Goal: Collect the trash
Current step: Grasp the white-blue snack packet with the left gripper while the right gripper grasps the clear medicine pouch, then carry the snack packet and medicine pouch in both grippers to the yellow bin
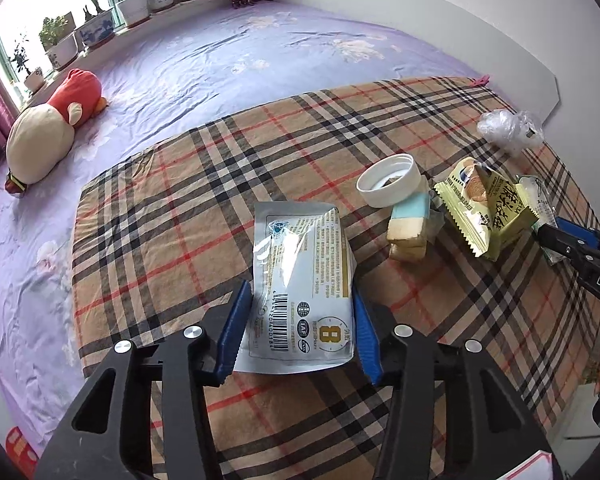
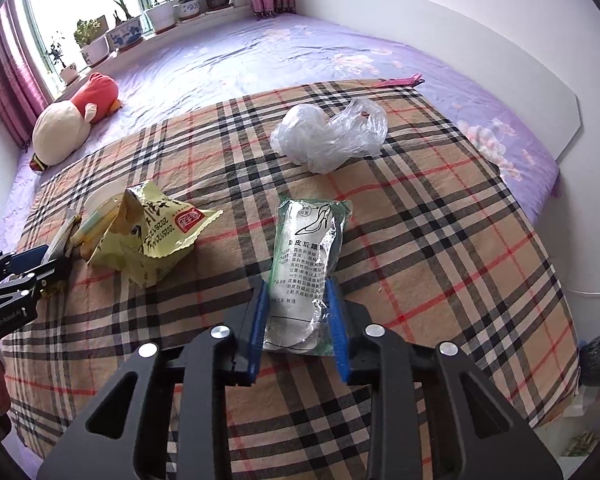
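Your left hand-held gripper (image 1: pixel 300 328) clamps a silver foil pouch (image 1: pixel 302 276) on the plaid blanket (image 1: pixel 172 200). Your right hand-held gripper (image 2: pixel 298 328) clamps a clear insole packet (image 2: pixel 306 264), near a yellow snack wrapper (image 2: pixel 156 240).

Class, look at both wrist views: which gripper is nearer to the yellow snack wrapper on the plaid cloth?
Right. The right gripper, shut on the clear packet, sits just beside the yellow snack wrapper. The left gripper, shut on the silver pouch, is farther off, beyond the sponge stack.

The silver pouch (image 1: pixel 300 280) bears a large "8".
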